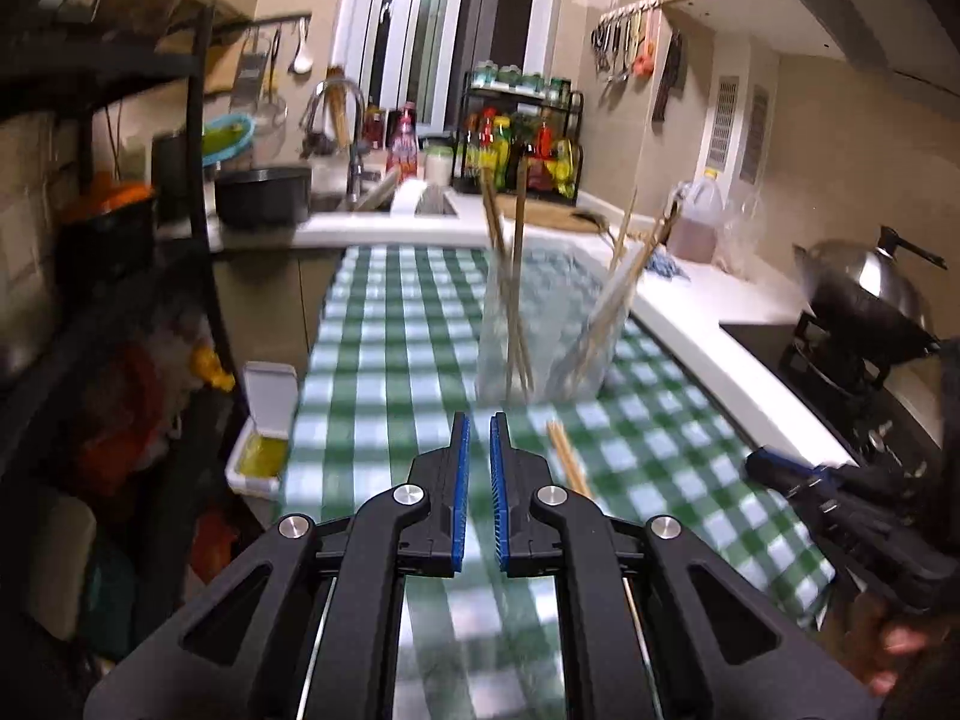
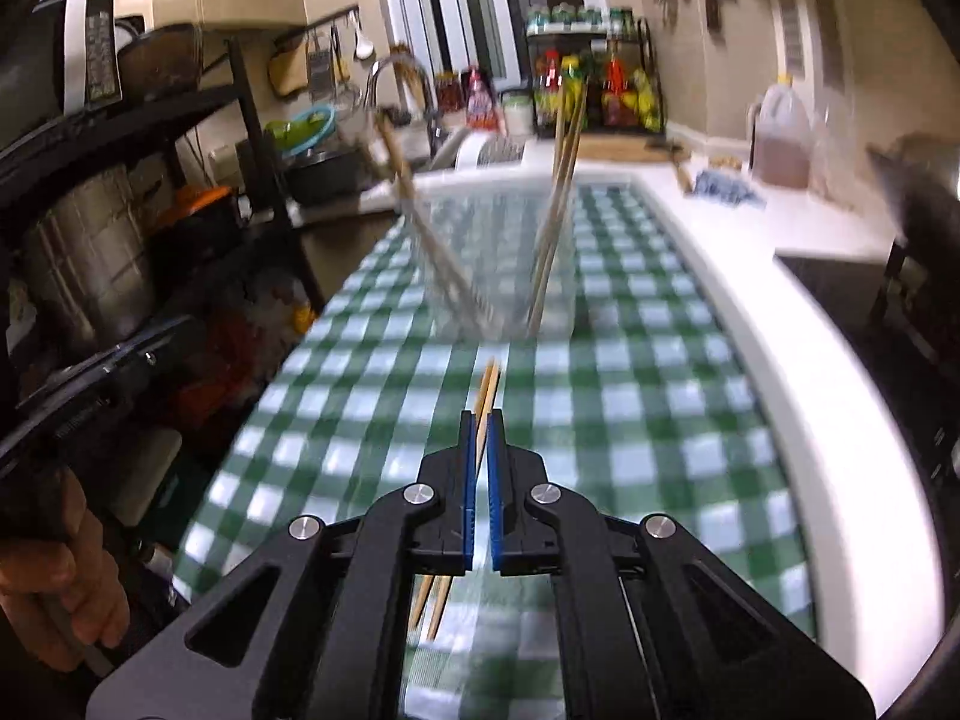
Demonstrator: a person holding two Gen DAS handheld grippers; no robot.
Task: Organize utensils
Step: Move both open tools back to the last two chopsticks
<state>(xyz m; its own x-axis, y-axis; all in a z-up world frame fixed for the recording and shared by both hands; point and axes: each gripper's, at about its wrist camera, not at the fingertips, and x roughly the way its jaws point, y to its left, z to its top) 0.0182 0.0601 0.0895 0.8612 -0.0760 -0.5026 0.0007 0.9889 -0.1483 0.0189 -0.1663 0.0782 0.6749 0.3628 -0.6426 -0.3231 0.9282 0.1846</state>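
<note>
A clear holder (image 1: 543, 330) stands on the green checked cloth (image 1: 390, 324) with several wooden chopsticks (image 1: 516, 276) leaning in it; it also shows in the right wrist view (image 2: 492, 264). My right gripper (image 2: 480, 420) is shut on a pair of wooden chopsticks (image 2: 487, 387) and holds them just short of the holder. My left gripper (image 1: 480, 423) is nearly shut, a narrow gap between the pads, with nothing in it. A loose pair of chopsticks (image 1: 569, 459) pokes out to the right of its fingers. The right gripper (image 1: 774, 468) shows at the right edge of the left wrist view.
A black shelf rack (image 1: 120, 240) with pots stands to the left. A white box (image 1: 264, 438) sits off the cloth's left edge. A wok with lid (image 1: 870, 294) stands on the stove at right. Sink, faucet (image 1: 345, 120) and bottle rack (image 1: 522, 144) are behind.
</note>
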